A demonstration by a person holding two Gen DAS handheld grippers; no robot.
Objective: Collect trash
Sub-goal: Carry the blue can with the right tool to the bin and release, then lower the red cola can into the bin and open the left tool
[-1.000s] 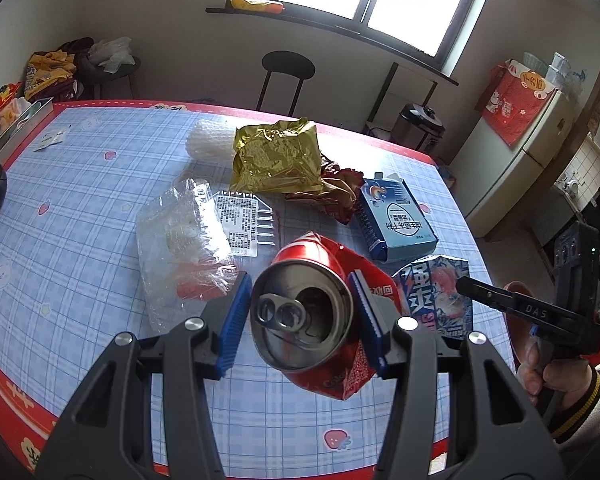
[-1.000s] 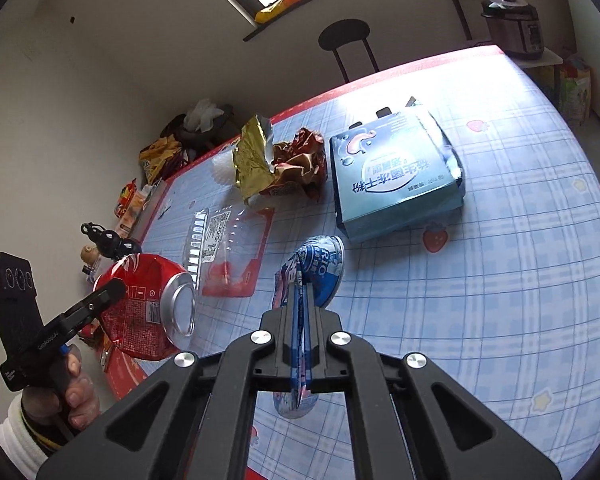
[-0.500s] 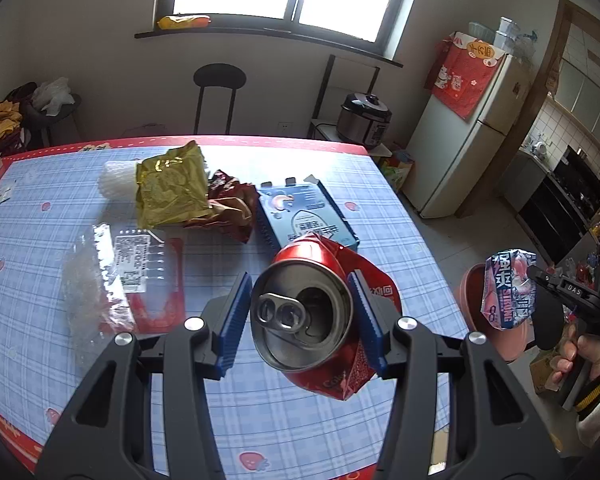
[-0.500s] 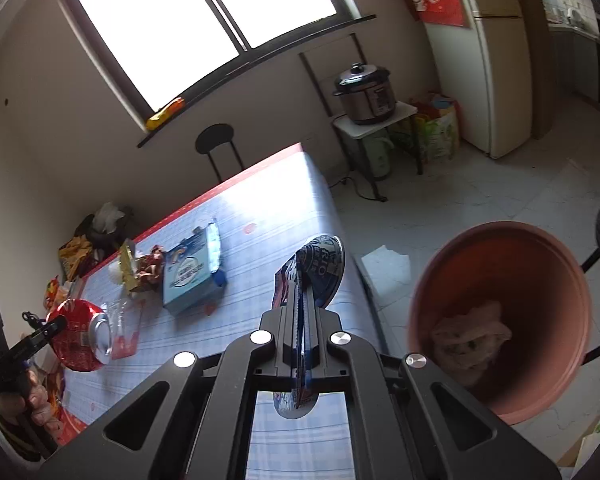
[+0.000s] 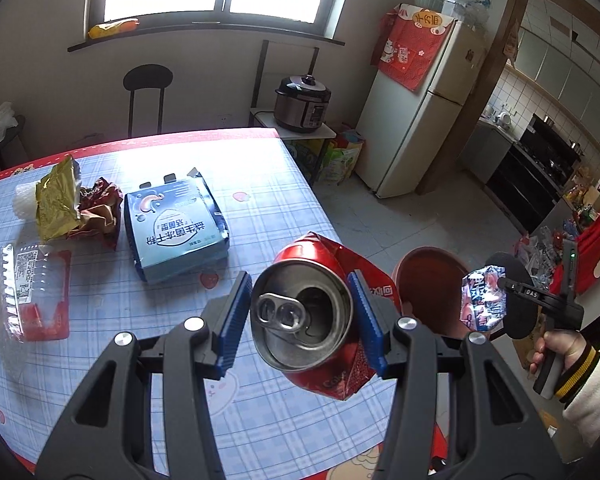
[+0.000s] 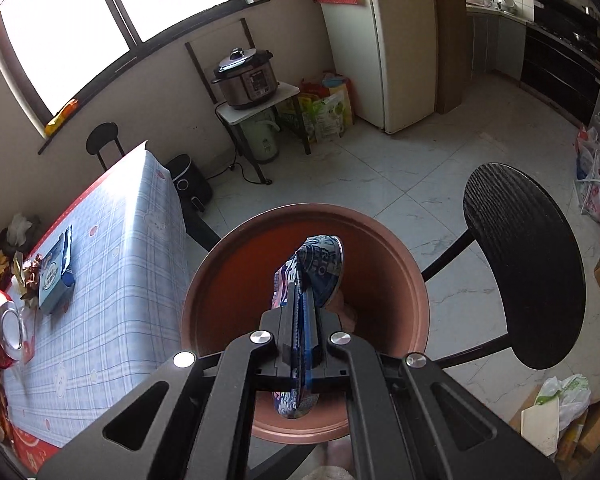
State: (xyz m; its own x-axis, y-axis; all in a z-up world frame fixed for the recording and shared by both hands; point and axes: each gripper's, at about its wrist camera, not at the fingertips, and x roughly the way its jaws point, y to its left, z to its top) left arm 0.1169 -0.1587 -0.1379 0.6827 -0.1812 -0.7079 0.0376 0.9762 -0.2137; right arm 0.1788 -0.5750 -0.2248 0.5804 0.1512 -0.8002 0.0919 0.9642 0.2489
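My left gripper (image 5: 300, 320) is shut on a crushed red soda can (image 5: 320, 344), its silver top facing the camera, above the table's right edge. My right gripper (image 6: 302, 312) is shut on a flattened blue and pink can (image 6: 320, 264) and hangs right over the mouth of the brown round bin (image 6: 404, 280) on the floor. In the left wrist view the same bin (image 5: 432, 276) shows behind the red can, with the right gripper (image 5: 500, 284) and its flat can (image 5: 482, 302) beside it. Crumpled paper lies in the bin's bottom.
On the blue checked table (image 5: 260, 200) lie a blue carton (image 5: 176, 228), a gold wrapper (image 5: 58, 204), a red wrapper (image 5: 100, 216) and a clear plastic tray (image 5: 28, 292). A black stool (image 6: 524, 264) stands right of the bin. Fridge (image 5: 416, 120) and rice cooker (image 5: 302, 102) stand behind.
Both grippers swung right, away from the table, with their cans. The right one went from above the tabletop to over the bin's mouth. The left one now nears the table's right edge.
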